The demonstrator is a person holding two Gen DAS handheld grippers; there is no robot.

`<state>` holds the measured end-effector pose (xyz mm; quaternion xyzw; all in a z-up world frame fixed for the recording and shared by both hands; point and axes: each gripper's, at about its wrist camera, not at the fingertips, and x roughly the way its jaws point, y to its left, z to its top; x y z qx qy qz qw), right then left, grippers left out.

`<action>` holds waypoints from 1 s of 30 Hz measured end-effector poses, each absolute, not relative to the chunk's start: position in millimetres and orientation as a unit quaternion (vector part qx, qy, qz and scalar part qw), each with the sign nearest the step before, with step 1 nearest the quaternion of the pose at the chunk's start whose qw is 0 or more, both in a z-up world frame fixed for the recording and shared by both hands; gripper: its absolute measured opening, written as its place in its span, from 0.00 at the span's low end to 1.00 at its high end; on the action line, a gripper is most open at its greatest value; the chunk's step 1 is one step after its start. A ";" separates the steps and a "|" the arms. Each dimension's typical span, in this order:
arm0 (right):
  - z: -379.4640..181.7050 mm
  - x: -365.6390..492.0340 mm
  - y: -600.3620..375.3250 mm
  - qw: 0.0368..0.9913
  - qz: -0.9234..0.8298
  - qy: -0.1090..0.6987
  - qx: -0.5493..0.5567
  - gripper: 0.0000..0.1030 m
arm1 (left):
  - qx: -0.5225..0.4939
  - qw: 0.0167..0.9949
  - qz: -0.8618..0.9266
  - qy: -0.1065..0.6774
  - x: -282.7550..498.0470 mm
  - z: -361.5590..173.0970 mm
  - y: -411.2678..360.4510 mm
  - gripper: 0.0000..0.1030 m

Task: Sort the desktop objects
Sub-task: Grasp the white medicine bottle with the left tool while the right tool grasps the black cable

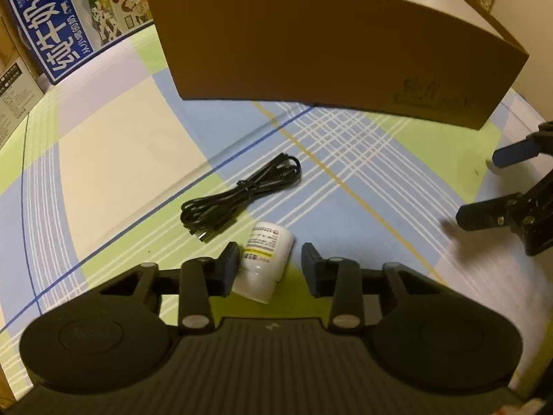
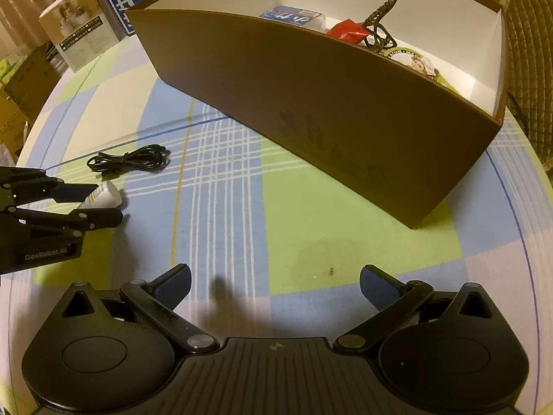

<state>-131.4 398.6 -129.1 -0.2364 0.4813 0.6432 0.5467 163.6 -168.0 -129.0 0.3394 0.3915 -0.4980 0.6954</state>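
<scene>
A small white bottle point(image 1: 265, 262) with a printed label lies on its side on the checked tablecloth, between the fingers of my left gripper point(image 1: 270, 269). The jaws are open around it, the left pad close to it, the right pad a little apart. The bottle also shows in the right wrist view point(image 2: 103, 196), with the left gripper point(image 2: 95, 204) around it. A coiled black cable point(image 1: 242, 196) lies just beyond the bottle; it also shows in the right wrist view point(image 2: 131, 160). My right gripper point(image 2: 274, 285) is open and empty over the cloth; it shows in the left wrist view point(image 1: 484, 186).
A large brown cardboard box point(image 2: 311, 103) stands behind, open on top, holding a red packet point(image 2: 349, 33), a woven cord point(image 2: 378, 24) and other items. Printed cartons point(image 1: 52, 34) stand at the back left. A smaller carton point(image 2: 81, 38) stands there too.
</scene>
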 end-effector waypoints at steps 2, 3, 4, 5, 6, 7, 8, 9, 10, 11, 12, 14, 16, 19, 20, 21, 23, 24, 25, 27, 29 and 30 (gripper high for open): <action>-128.1 -132.7 399.3 0.546 0.645 0.480 -0.237 0.98 | 0.335 0.695 -0.502 0.389 163.5 -128.5 -165.7 0.22; -127.3 -133.5 399.9 0.546 0.646 0.478 -0.238 0.98 | 0.334 0.697 -0.502 0.390 163.9 -128.0 -164.3 0.22; -126.6 -134.6 400.6 0.545 0.648 0.476 -0.238 0.98 | 0.332 0.698 -0.500 0.390 164.4 -127.8 -162.7 0.22; -126.4 -136.5 401.9 0.544 0.649 0.475 -0.239 0.98 | 0.330 0.699 -0.499 0.391 164.5 -127.7 -160.4 0.22; -125.6 -138.3 403.0 0.543 0.651 0.473 -0.239 0.98 | 0.328 0.701 -0.498 0.391 164.6 -127.1 -157.6 0.22; -124.7 -140.1 404.3 0.542 0.654 0.471 -0.239 0.98 | 0.324 0.704 -0.496 0.392 165.0 -126.0 -154.0 0.22; -123.6 -142.5 405.9 0.540 0.657 0.469 -0.239 0.98 | 0.319 0.707 -0.493 0.393 166.2 -124.5 -149.7 0.22; -123.0 -145.3 408.0 0.537 0.661 0.467 -0.239 0.98 | 0.314 0.712 -0.488 0.395 168.1 -122.7 -144.9 0.22; -121.4 -149.1 410.4 0.535 0.666 0.463 -0.238 0.98 | 0.309 0.717 -0.483 0.397 170.8 -120.7 -139.6 0.22; -119.3 -153.4 412.8 0.531 0.672 0.460 -0.236 0.98 | 0.303 0.723 -0.477 0.398 174.0 -118.3 -133.3 0.22; -117.7 -158.6 415.7 0.527 0.677 0.457 -0.234 0.98 | 0.298 0.729 -0.469 0.400 177.9 -116.5 -127.2 0.22; -113.5 -170.0 421.5 0.518 0.691 0.451 -0.225 0.98 | 0.292 0.741 -0.449 0.404 188.0 -113.6 -115.3 0.22; -110.0 -182.9 427.6 0.508 0.705 0.446 -0.215 0.98 | 0.285 0.752 -0.432 0.408 197.3 -111.0 -103.9 0.22; -109.6 -205.9 438.5 0.494 0.721 0.441 -0.202 0.98 | 0.272 0.766 -0.407 0.417 214.7 -109.7 -88.2 0.22; -111.0 -213.4 442.5 0.493 0.723 0.441 -0.199 0.98 | 0.269 0.770 -0.399 0.420 219.3 -109.9 -84.8 0.22; -113.2 -221.3 446.7 0.493 0.723 0.442 -0.196 0.98 | 0.267 0.773 -0.391 0.422 224.2 -110.1 -80.9 0.22; -117.9 -234.0 453.5 0.498 0.721 0.441 -0.192 0.98 | 0.259 0.778 -0.381 0.428 232.3 -112.4 -76.5 0.22; -120.9 -240.8 457.2 0.504 0.719 0.438 -0.193 0.98 | 0.256 0.778 -0.378 0.431 235.1 -113.9 -74.7 0.22; -122.0 -247.4 459.5 0.515 0.718 0.428 -0.193 0.98 | 0.254 0.779 -0.375 0.433 238.3 -115.1 -73.4 0.22; -122.8 -259.7 463.3 0.535 0.718 0.400 -0.196 0.98 | 0.252 0.780 -0.372 0.436 244.9 -117.2 -73.9 0.22; -123.3 -269.2 467.4 0.548 0.716 0.385 -0.196 0.98 | 0.247 0.780 -0.370 0.440 250.7 -118.6 -75.3 0.22; -123.1 -273.1 469.8 0.551 0.715 0.384 -0.193 0.98 | 0.244 0.780 -0.371 0.442 253.8 -119.4 -75.7 0.22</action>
